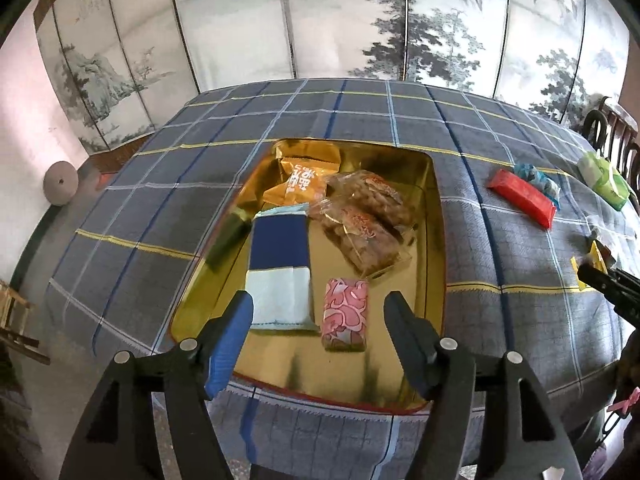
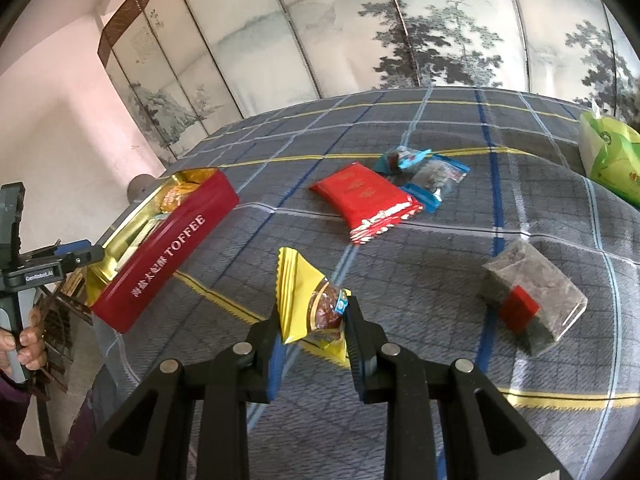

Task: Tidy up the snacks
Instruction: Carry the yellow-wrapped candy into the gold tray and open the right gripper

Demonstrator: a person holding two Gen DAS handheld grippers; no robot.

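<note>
One red toffee tin, gold inside, sits on the worktop holding five packets. Left gripper fingers spread above it, empty. Right gripper fingers pinch one yellow packet above the worktop, well apart from the tin.

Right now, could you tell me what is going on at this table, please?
A person is sorting snacks into a red tin with a handheld claw in each hand. The left claw hangs open above the tin, over a pink packet lying inside with other snacks. The right claw is shut on a yellow packet, held off to the tin's right. A red packet and a clear box lie on the cloth.
</note>
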